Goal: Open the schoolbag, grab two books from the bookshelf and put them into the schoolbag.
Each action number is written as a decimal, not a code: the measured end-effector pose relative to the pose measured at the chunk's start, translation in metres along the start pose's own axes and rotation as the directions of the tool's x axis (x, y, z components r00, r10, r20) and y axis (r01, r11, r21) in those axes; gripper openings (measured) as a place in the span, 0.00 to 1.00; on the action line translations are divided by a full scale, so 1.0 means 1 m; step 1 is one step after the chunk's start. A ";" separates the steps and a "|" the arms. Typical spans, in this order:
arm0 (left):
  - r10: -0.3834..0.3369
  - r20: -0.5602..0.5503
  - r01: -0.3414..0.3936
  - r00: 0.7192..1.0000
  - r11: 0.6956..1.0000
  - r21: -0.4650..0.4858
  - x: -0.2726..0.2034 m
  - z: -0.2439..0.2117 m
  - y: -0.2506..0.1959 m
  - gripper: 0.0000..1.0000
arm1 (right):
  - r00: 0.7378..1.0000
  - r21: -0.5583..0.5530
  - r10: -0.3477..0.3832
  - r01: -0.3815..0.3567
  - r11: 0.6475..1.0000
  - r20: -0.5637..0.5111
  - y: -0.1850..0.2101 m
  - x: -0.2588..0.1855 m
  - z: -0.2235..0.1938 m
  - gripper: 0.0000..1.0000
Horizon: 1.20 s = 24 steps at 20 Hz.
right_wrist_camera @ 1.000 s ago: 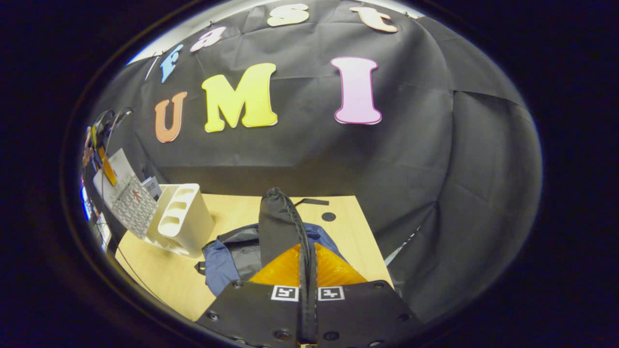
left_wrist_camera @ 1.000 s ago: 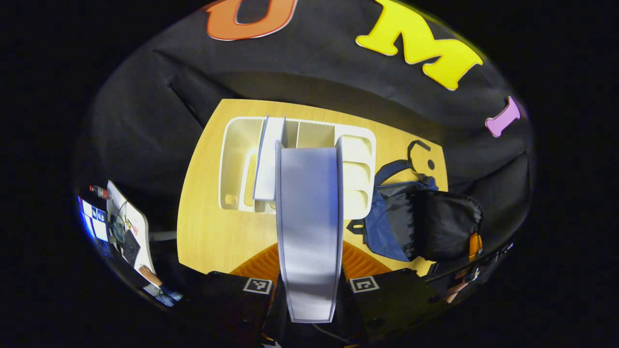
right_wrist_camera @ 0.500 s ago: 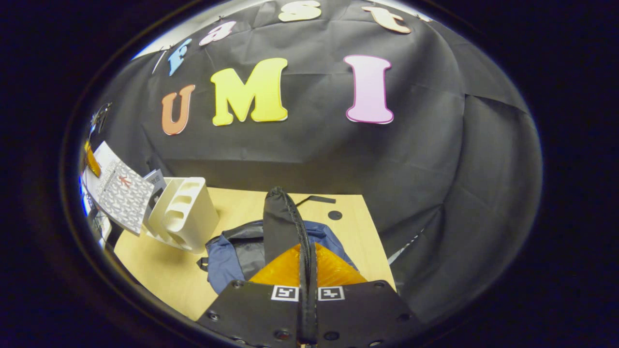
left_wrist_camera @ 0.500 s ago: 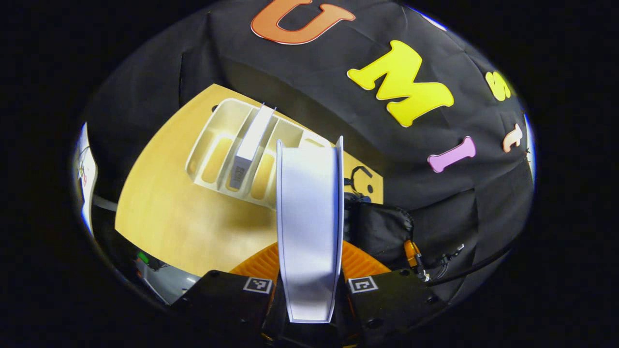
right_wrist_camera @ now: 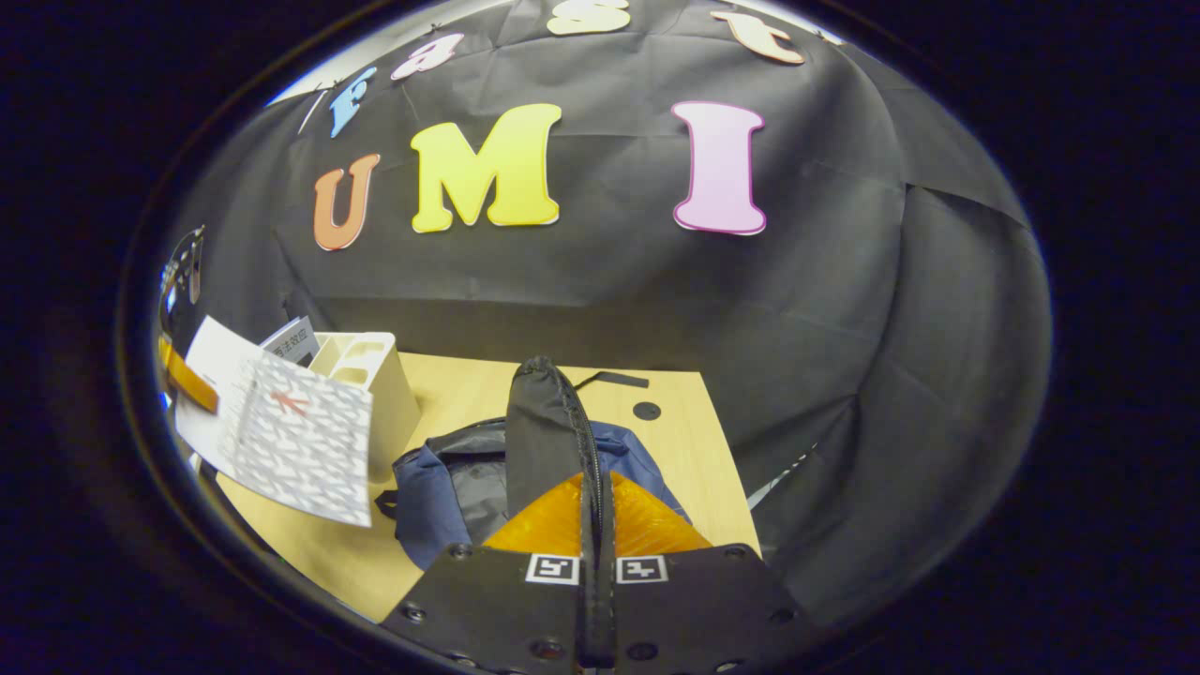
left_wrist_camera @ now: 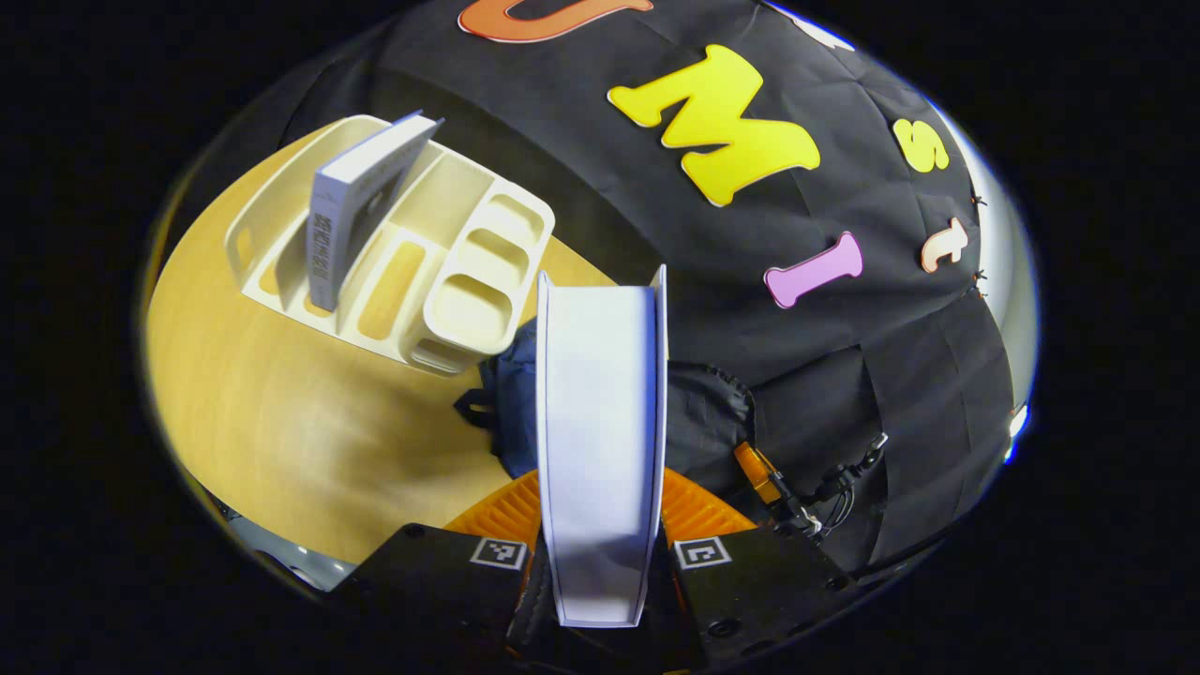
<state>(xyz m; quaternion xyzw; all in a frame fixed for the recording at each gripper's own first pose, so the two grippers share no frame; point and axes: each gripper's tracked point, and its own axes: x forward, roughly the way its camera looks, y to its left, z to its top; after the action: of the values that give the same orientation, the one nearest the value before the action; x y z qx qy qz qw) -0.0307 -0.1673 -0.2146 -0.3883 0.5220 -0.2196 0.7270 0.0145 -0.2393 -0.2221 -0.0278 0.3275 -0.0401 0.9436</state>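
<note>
A white book (left_wrist_camera: 600,441) sits edge-up, clamped in the left gripper (left_wrist_camera: 600,525) above the blue schoolbag (right_wrist_camera: 441,487) on the table (left_wrist_camera: 281,431). The right gripper (right_wrist_camera: 596,525) pinches the bag's black flap (right_wrist_camera: 548,431). A second book (left_wrist_camera: 352,211) stands in the bookshelf (left_wrist_camera: 469,300).

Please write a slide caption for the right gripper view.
Right gripper pinches the schoolbag flap up while a book approaches from the bookshelf.
</note>
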 end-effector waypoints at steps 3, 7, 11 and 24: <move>0.001 -0.024 0.000 1.000 0.999 0.036 0.057 -0.022 0.004 0.43 | 1.000 0.000 0.002 -0.002 1.000 -0.008 0.000 0.002 -0.001 0.00; -0.005 -0.052 0.008 0.999 0.998 0.060 0.109 -0.040 0.013 0.43 | 1.000 0.015 0.010 -0.010 1.000 -0.013 -0.005 0.005 -0.003 0.00; -0.031 -0.075 0.031 0.997 1.000 0.002 0.152 -0.046 0.020 0.43 | 1.000 0.025 0.021 -0.020 0.999 -0.019 -0.008 0.007 -0.003 0.00; -0.213 -0.120 0.196 0.970 0.971 -0.136 0.257 -0.050 -0.014 0.42 | 1.000 -0.002 0.005 -0.005 1.000 -0.012 -0.020 0.009 0.027 0.00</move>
<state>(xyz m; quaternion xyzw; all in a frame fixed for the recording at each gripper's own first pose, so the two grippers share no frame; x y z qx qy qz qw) 0.0159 -0.3787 -0.3628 -0.4687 0.5391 -0.2863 0.6386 0.0371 -0.2593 -0.2054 -0.0277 0.3330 -0.0378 0.9418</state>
